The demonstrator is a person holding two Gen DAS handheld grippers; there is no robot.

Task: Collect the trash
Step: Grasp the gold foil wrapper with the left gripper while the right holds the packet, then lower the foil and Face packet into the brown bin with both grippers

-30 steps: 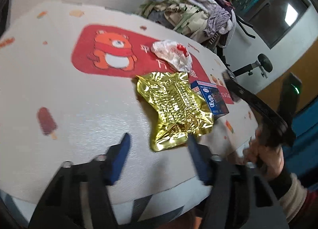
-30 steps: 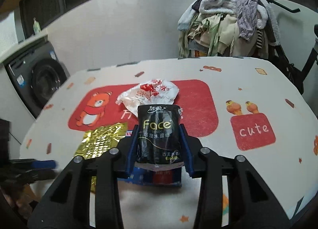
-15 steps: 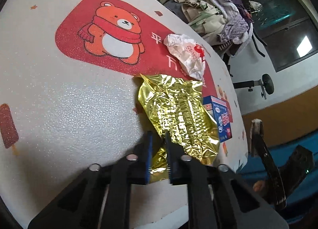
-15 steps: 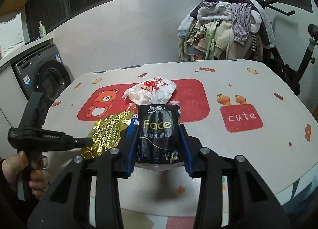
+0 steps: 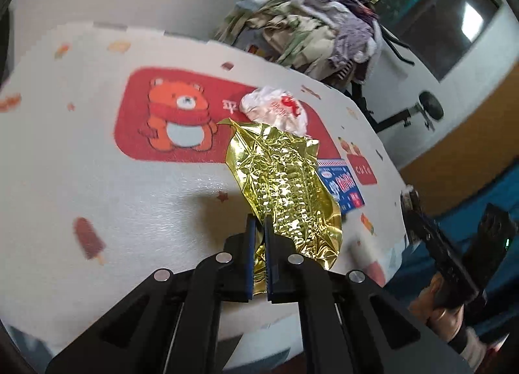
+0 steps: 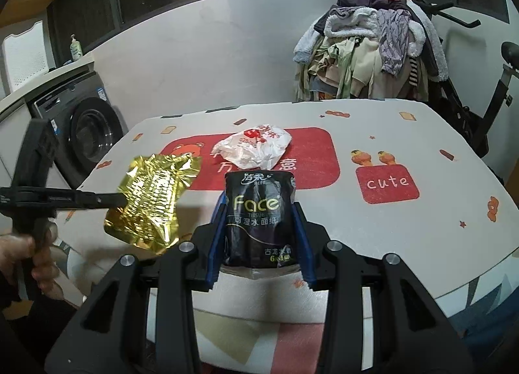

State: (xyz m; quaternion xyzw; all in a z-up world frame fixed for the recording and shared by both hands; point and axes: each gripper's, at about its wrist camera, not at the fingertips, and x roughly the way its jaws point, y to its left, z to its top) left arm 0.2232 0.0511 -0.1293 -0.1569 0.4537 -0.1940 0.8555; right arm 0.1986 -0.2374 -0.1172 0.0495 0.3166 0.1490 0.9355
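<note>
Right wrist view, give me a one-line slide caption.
Right hand-held gripper clamps a black tissue pack while the left hand-held gripper lifts a crinkled gold foil wrapper.

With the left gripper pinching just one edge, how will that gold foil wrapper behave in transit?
Likely floppy: the gold foil wrapper hangs creased from the left gripper, clamped only at its edge. Probably very light, since it looks flat and empty. The glossy film may slip out of so thin a pinch.

Crinkled gold foil wrapper (image 5: 285,189), lifted clear of table near left front edge, hanging tilted. Black "Face" tissue pack (image 6: 259,218), upright, raised over front edge. Crumpled white plastic bag with red print (image 6: 254,148), lying mid-table. Blue printed carton (image 5: 342,187), flat, near front edge.
</note>
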